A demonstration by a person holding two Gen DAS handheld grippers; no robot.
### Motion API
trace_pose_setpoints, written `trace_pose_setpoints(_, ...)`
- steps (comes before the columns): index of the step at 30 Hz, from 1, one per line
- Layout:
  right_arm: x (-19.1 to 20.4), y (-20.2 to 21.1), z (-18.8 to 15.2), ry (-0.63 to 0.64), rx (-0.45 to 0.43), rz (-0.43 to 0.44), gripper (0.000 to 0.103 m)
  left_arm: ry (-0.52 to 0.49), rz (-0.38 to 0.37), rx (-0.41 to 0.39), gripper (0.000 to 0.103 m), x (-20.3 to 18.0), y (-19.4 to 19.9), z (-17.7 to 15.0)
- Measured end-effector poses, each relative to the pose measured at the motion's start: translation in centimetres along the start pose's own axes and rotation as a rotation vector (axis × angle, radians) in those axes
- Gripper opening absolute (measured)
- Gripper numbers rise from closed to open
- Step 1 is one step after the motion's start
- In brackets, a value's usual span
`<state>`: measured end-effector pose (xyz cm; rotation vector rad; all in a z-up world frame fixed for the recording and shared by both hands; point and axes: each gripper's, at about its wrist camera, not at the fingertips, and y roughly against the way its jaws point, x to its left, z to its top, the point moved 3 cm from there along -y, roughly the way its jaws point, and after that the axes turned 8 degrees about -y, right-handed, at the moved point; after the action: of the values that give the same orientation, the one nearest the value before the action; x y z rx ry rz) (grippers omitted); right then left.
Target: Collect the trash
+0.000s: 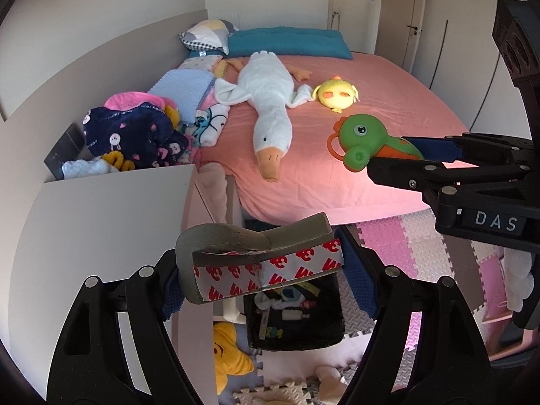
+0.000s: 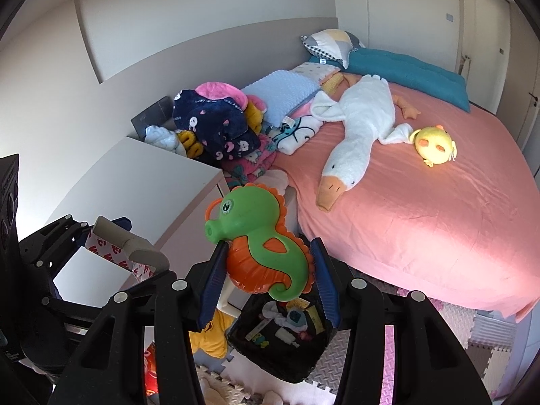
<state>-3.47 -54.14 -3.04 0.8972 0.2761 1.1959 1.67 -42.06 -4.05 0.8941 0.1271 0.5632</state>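
My left gripper (image 1: 263,276) is shut on a grey foam strip with red-and-white adhesive backing (image 1: 256,263); it also shows in the right wrist view (image 2: 128,246). My right gripper (image 2: 266,270) is shut on a green and orange plastic seahorse toy (image 2: 260,236), also seen in the left wrist view (image 1: 368,141). Both are held above a black trash bag (image 1: 297,317) on the floor, which holds several small items; it also shows in the right wrist view (image 2: 283,341).
A pink bed (image 1: 354,128) carries a white goose plush (image 1: 270,101), a yellow chick plush (image 1: 335,92) and piled blankets (image 1: 135,131). A white cabinet (image 1: 101,222) stands at left. Foam puzzle mats (image 1: 405,246) and a yellow star plush (image 1: 229,351) lie on the floor.
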Motion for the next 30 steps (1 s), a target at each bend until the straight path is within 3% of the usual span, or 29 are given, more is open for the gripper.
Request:
trace_pose_setpoints(1,-0.1,-0.15,0.13,-0.004,0.015,-0.011,0.057,-0.005,0.026,0.011,0.098,0.06,-0.17,0.02)
trace_pose_setpoints(3,-0.3,-0.09,0.38,-0.017,0.014,-0.028,0.073,-0.024,0.053,0.016,0.098,-0.04,-0.25,0.05)
trace_pose_setpoints(30,-0.97,0.63,0.8,-0.027,-0.013,-0.023,0.074,0.013,0.05,-0.008,0.097,0.42,-0.02,0.11)
